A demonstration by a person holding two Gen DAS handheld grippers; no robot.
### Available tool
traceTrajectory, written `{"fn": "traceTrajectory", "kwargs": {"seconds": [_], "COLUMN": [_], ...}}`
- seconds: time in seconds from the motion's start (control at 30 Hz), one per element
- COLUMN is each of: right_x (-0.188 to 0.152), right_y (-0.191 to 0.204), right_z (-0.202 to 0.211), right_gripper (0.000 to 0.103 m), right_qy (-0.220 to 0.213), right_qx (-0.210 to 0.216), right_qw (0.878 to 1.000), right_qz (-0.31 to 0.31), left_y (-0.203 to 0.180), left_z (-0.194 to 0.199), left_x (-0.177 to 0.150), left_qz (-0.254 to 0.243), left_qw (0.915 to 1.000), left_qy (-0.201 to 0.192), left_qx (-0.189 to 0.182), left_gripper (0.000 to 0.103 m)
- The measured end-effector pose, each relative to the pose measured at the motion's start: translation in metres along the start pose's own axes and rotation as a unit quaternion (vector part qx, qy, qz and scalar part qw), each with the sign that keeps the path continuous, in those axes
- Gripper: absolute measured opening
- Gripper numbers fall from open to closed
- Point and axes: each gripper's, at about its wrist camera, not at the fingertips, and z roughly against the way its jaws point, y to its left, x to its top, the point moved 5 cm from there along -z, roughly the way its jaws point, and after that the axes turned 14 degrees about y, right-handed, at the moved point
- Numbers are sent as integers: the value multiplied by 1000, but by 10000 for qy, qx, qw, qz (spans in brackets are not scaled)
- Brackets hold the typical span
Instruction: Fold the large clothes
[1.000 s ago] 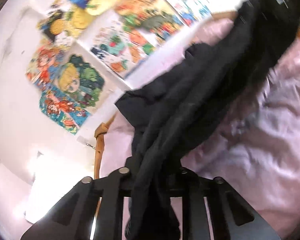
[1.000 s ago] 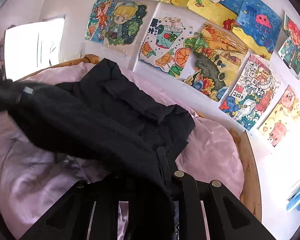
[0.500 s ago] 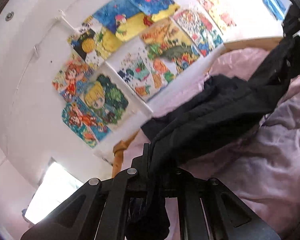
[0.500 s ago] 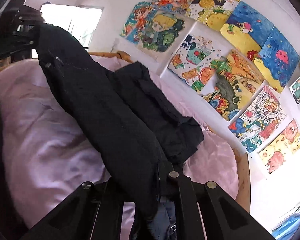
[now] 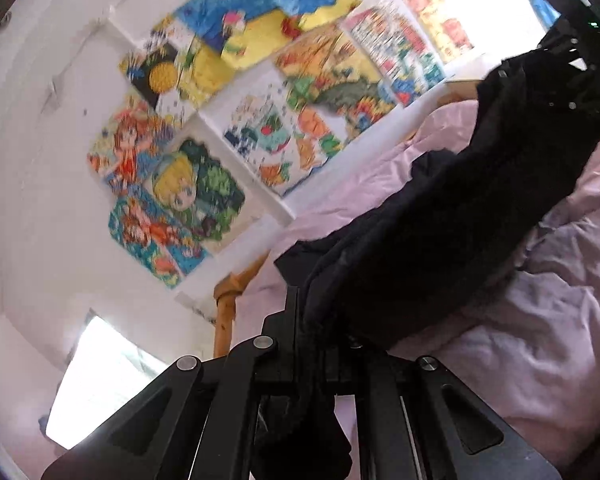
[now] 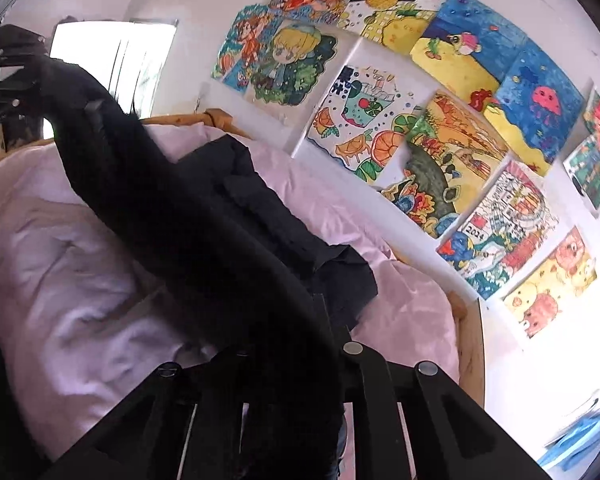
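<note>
A large black garment [image 5: 452, 232] hangs stretched in the air between my two grippers, above a bed with a pink quilt [image 5: 540, 340]. My left gripper [image 5: 320, 320] is shut on one end of it. My right gripper [image 6: 300, 320] is shut on the other end of the black garment [image 6: 172, 208]. The far part of the garment lies on the quilt [image 6: 72, 280] near the wall. Each gripper shows in the other's view: the right gripper [image 5: 568, 76] at upper right, the left gripper [image 6: 16, 72] at upper left.
A white wall with several colourful drawings [image 6: 440, 128] runs along the far side of the bed. A wooden bed frame [image 6: 470, 336] edges the quilt. A bright window [image 6: 112, 64] is at the head end.
Both grippers have lifted the garment higher and pulled it taut between them. The views have tilted up toward the wall.
</note>
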Motion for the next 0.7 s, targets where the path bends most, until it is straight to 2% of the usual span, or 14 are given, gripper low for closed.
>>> {"fn": "traceTrajectory", "kwargs": {"seconds": [0.1, 0.3, 0.57, 0.7], "right_x": [21, 60, 90, 97], "right_y": [-8, -27, -50, -60], "right_z": [-18, -65, -142, -177], "right_gripper": [14, 15, 22, 23], "right_qy": [39, 93, 122, 83], "right_qx": [-50, -417, -813, -819], "right_qw": [10000, 9987, 9965, 9966], "right_qz": [76, 287, 170, -95], "left_y": [10, 36, 49, 48], "left_z": [-25, -82, -175, -226], "left_x": [16, 48, 86, 96], "left_qz": [164, 493, 410, 469], "left_qw": [9995, 9966, 9932, 9901], "left_qy": [279, 656, 1091, 1307], "left_qx": [40, -6, -33, -194], "left_gripper": [7, 7, 7, 7]}}
